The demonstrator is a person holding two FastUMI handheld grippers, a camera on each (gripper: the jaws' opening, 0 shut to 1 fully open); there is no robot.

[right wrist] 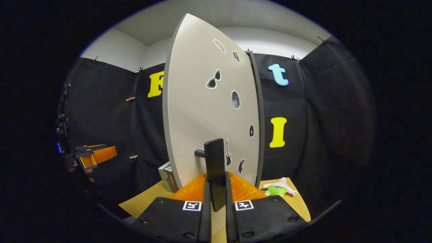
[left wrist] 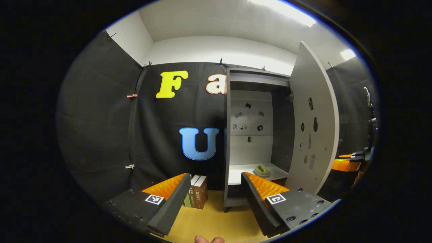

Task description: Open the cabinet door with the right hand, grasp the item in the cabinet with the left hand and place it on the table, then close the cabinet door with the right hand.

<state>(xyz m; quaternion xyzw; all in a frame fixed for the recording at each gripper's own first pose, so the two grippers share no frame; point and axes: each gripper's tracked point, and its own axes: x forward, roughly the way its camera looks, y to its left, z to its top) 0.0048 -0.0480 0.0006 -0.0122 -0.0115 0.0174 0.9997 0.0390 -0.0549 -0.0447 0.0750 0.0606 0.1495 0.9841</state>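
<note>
The grey cabinet (left wrist: 233, 77) stands with its door (left wrist: 314, 118) swung wide to the right. On its white shelf lies a small olive-green item (left wrist: 262, 170). My left gripper (left wrist: 214, 184) is open, held above the table in front of the cabinet, a short way from the shelf. In the right gripper view the door (right wrist: 206, 101), dotted with stickers, fills the middle, and my right gripper (right wrist: 216, 184) is shut on its dark upright handle (right wrist: 214, 168). The left gripper (right wrist: 96, 154) shows far off at the left edge there.
Several books (left wrist: 197, 195) stand upright on the wooden table (left wrist: 212, 222) left of the cabinet, also seen as books (right wrist: 167, 176). A small plush toy (right wrist: 278, 189) lies on the table (right wrist: 300, 202) right of the door. Black cloth walls close in the booth.
</note>
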